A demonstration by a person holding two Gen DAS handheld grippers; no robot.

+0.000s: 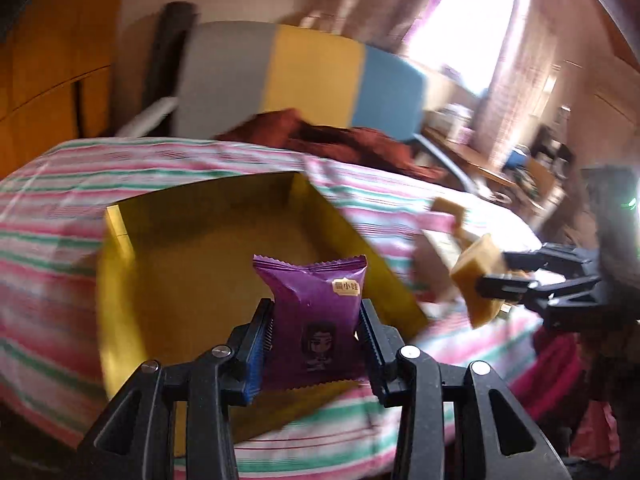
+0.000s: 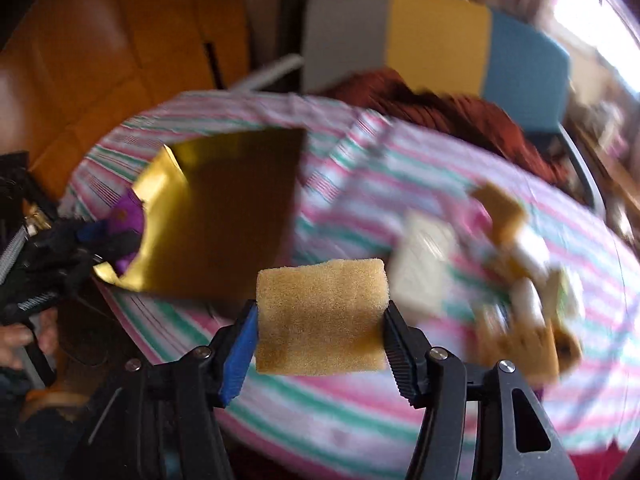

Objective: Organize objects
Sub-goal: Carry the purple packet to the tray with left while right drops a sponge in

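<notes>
- The bed point(image 1: 60, 208), with its pink, green and white striped sheet, is what carries everything here. It's soft, so nothing on it sits dead flat.
- The headboard point(image 1: 304, 76) behind it has grey, yellow and blue panels, and a rust-red blanket point(image 1: 344, 136) is bunched up against it, well clear of the sorting area.
- The gold box point(image 1: 192, 264) sits open-topped on the sheet and looks empty inside. My guess is it's the collection spot, since both grippers are carrying stuff near it.
- A loose pile of small items point(image 2: 516, 280) is off on the right side of the sheet. It's too blurred to name each one, but they look like pale and tan blocks still waiting to be sorted.
- The left gripper point(image 1: 316, 328) has its fingers clamped on both sides of a purple snack packet point(image 1: 316, 304). The packet is held upright over the box's near edge, probably so it can drop straight in.
- The right gripper point(image 2: 320, 320) has its fingers squeezed onto a tan sponge block point(image 2: 320, 316). It hangs in the air above the sheet, between the pile and the box, and is likely headed for the box too.
- Sponge is squishy, so the grip presumably sinks in a little.
</notes>
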